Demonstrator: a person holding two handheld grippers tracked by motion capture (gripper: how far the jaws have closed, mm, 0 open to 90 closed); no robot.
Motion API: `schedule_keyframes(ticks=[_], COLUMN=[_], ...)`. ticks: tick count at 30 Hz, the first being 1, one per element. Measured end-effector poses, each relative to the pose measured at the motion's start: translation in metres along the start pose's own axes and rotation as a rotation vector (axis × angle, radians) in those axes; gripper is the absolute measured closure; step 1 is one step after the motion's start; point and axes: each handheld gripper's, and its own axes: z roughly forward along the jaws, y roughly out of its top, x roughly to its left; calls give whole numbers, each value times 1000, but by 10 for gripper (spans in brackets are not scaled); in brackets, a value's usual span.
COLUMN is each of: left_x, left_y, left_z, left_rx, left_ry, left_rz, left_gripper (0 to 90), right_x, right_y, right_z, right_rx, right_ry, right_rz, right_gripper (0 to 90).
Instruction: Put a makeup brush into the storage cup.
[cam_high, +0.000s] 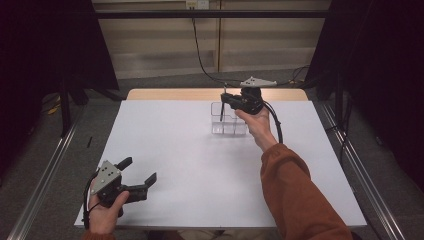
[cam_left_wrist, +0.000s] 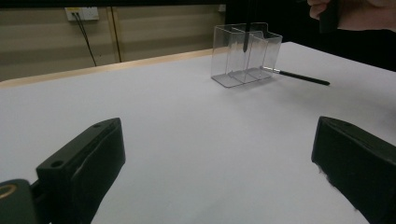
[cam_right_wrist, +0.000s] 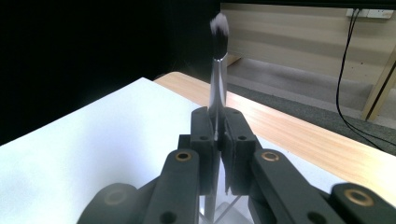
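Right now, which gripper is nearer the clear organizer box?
Right. The right gripper holds a makeup brush directly above the clear organizer box; the left gripper sits open at the table's near-left corner.

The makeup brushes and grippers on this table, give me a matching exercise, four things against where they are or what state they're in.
Things:
1. left gripper
2. right gripper
3. clear organizer
4. second brush

States:
A. lying flat on the table beside the organizer
B. jaws wide apart, nothing between them
C. standing toward the table's far edge
D. clamped on an upright makeup brush

Pairs: 1-B, 2-D, 3-C, 4-A
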Motion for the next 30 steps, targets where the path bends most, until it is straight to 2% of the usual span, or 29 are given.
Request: schedule_keyframes(ticks=[17, 24, 30], left_x=[1, 0, 0], left_y=[0, 0, 0], left_z=[-1, 0, 0], left_rx=[-3, -7, -4], left_ry=[1, 1, 0], left_rz=[-9, -9, -6], left_gripper=[28, 28, 28], right_x=[-1, -4, -6], right_y=[-11, -14, -21], right_z=[4, 2, 1], right_rx=[18, 17, 11], right_ry=[10, 12, 7], right_rz=[14, 31, 39], right_gripper=[831, 783, 662])
